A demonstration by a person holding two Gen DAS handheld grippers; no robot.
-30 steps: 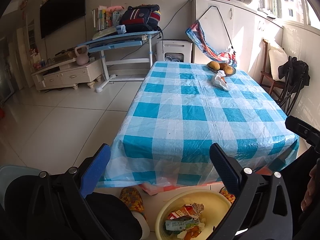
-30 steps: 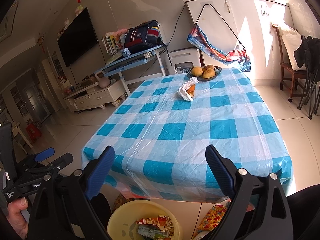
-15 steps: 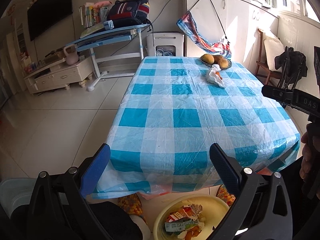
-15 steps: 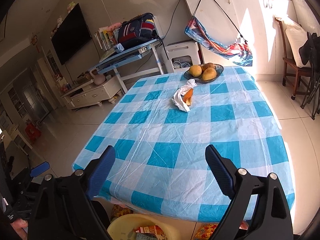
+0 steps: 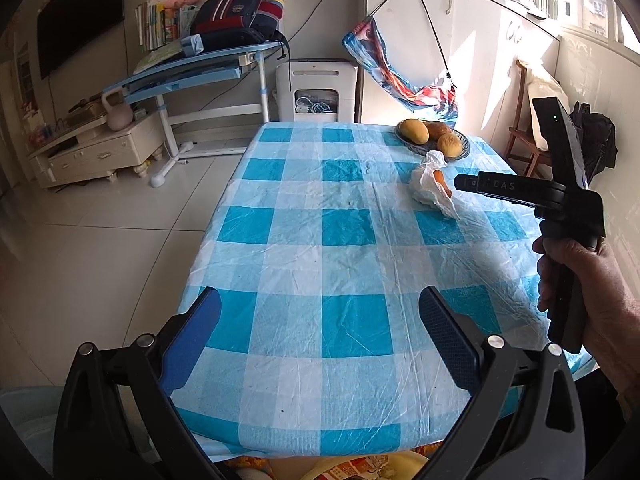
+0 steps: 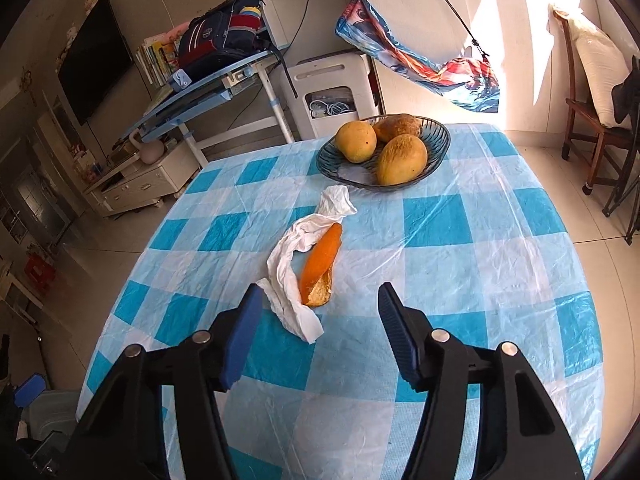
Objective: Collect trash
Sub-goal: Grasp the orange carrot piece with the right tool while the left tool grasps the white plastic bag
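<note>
A: Right wrist view first. What fills it?

B: Mostly the table [image 6: 460,248] under a blue-and-white checked cloth, with a bowl [image 6: 438,136] of three mangoes at its far end.

A: And the trash?

B: A crumpled white tissue [image 6: 298,264] lies on the cloth just in front of the bowl, with an orange peel [image 6: 322,264] touching its right side. Both sit just beyond the tips of the right gripper [image 6: 320,304], roughly in line with the gap.

A: Has it pinched anything?

B: No. Its jaws have just been closing, yet they stand apart, nothing between the pads; the tissue's near end is by the left finger.

A: The other one?

B: Left gripper [image 5: 320,312] hangs over the near end of the table, jaws spread wide and empty. Its view catches a hand [image 5: 592,300] holding the right tool, and a yellow bin [image 5: 360,468] below the table's edge.
</note>
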